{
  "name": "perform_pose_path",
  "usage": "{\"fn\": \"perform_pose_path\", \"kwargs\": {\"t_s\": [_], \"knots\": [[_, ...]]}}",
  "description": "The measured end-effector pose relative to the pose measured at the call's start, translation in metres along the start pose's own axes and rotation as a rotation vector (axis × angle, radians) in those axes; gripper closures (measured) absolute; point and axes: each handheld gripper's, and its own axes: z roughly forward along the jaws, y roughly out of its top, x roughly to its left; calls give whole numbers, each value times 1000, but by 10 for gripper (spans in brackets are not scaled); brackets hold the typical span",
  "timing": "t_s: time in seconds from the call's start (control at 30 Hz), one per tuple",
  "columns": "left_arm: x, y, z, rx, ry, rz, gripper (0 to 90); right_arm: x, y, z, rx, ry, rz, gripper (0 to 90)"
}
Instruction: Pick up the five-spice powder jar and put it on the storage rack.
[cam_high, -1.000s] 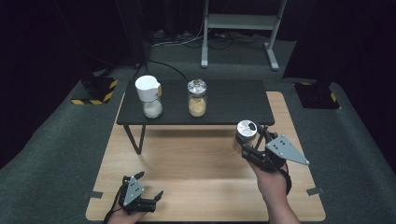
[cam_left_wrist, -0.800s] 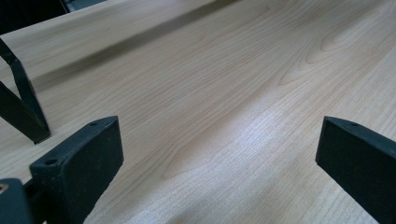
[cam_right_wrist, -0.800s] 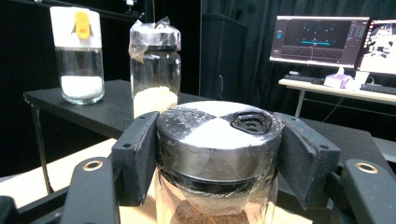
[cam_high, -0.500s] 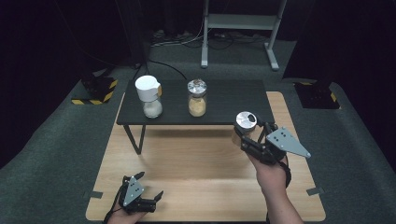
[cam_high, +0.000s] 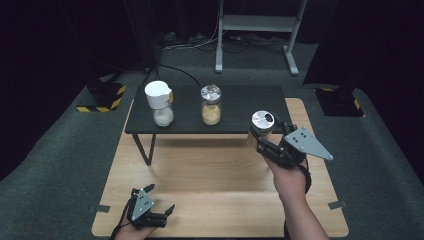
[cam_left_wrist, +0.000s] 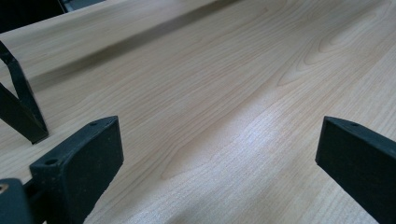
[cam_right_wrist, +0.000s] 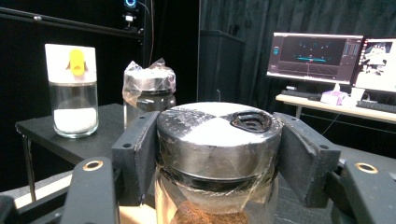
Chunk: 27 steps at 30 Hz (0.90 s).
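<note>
Above the tabletop (cam_high: 210, 175), right gripper (cam_high: 263, 141) clamps the metal-lidded jar (cam_high: 261, 127); left gripper (cam_high: 160, 214) rests wide apart, empty.

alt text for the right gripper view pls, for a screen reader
The right gripper clamps its two black jaws on a glass jar with a silver metal lid, brown powder inside. Behind, a small black table bears a white-capped glass dispenser of white grains and a film-wrapped jar; lit monitors glow at right.
</note>
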Motion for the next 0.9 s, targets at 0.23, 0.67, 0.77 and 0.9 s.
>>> {"fn": "perform_pose_path", "kwargs": {"t_s": [0.23, 0.67, 0.77, 0.9], "knots": [[0, 0, 0, -1, -1, 1, 11, 0, 6, 5, -13, -1, 2, 342], [0, 0, 0, -3, 0, -2, 11, 0, 11, 21, -11, -8, 2, 342], [0, 0, 0, -3, 0, -1, 11, 0, 11, 25, -11, -10, 2, 343], [0, 0, 0, -4, -1, -3, 11, -1, 11, 30, -13, -11, 2, 343]]}}
